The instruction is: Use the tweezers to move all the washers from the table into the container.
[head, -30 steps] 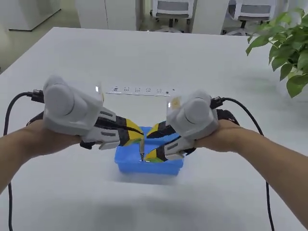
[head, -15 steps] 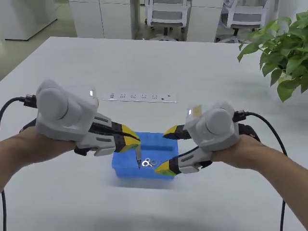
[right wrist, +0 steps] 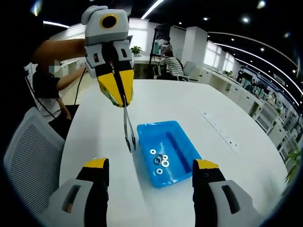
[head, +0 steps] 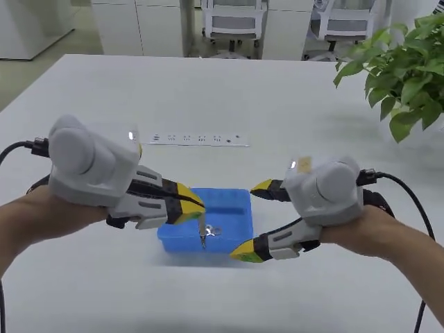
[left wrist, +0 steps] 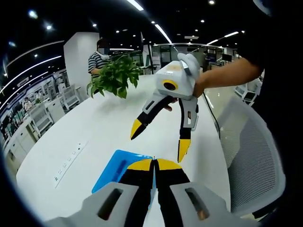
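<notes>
washers (right wrist: 160, 161) in container (right wrist: 179, 136) on table (head: 277, 97), power strip (head: 198, 139) behind (plant (head: 399, 69) far right)

In the head view, the left tool (head: 196, 203) covered the left end of the blue container (head: 232, 202) and most of the tweezers (head: 203, 236); just the tips showed. The washers (head: 213, 230) there were too small to count. In the right gripper view they overlapped in a clump, count unclear. The plant (head: 406, 76) was cut off by the right edge.
</notes>
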`<state>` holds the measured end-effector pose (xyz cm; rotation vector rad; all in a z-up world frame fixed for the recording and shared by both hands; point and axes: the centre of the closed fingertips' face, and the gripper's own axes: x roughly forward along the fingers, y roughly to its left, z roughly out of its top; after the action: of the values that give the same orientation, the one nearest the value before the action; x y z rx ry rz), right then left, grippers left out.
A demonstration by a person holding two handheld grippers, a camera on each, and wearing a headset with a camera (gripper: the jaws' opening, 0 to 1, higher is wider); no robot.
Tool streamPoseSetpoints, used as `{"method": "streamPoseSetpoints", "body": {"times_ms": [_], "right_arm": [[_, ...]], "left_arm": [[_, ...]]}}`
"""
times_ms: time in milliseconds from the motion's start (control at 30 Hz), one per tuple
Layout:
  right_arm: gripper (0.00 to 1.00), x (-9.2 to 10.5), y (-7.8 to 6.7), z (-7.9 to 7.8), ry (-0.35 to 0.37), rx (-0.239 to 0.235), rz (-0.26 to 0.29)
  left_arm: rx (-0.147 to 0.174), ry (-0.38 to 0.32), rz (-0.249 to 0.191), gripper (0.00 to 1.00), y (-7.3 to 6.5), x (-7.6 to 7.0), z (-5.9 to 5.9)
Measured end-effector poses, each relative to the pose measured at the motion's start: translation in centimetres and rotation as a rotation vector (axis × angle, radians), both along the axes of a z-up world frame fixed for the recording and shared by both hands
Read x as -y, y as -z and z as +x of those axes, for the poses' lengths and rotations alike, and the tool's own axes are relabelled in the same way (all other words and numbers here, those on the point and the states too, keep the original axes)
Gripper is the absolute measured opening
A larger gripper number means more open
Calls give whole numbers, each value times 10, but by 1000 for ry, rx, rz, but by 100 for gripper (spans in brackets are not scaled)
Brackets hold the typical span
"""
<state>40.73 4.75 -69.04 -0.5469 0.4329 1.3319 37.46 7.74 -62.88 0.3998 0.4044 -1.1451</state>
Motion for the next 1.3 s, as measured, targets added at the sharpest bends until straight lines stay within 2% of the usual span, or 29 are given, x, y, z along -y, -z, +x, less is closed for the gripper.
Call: {"method": "streamPoseSetpoints", "body": {"times_ms": [100,233,533,700,1000,1200,1300], "right_arm": [[72,0,0,-3,2,-1,2],[67,-4,-4,-12,-30,8,17],[45,-19,-3,-39,-145,22,31],[33,-26,1,-50,-199,32,17],[22,-37,6,-63,-270,33,16],[13,-37,9,-65,-285,27,7],[12,-38,13,-66,-296,25,-1]], "left_arm": [[2,23,-2,5,-1,5,-6],[6,43,-5,5,-1,9,-12],[15,87,-20,5,-4,18,-23],[15,105,-41,5,-6,21,-29],[15,116,-86,5,-10,20,-37],[7,118,-89,5,-6,15,-39],[-1,119,-86,5,-2,13,-41]]}}
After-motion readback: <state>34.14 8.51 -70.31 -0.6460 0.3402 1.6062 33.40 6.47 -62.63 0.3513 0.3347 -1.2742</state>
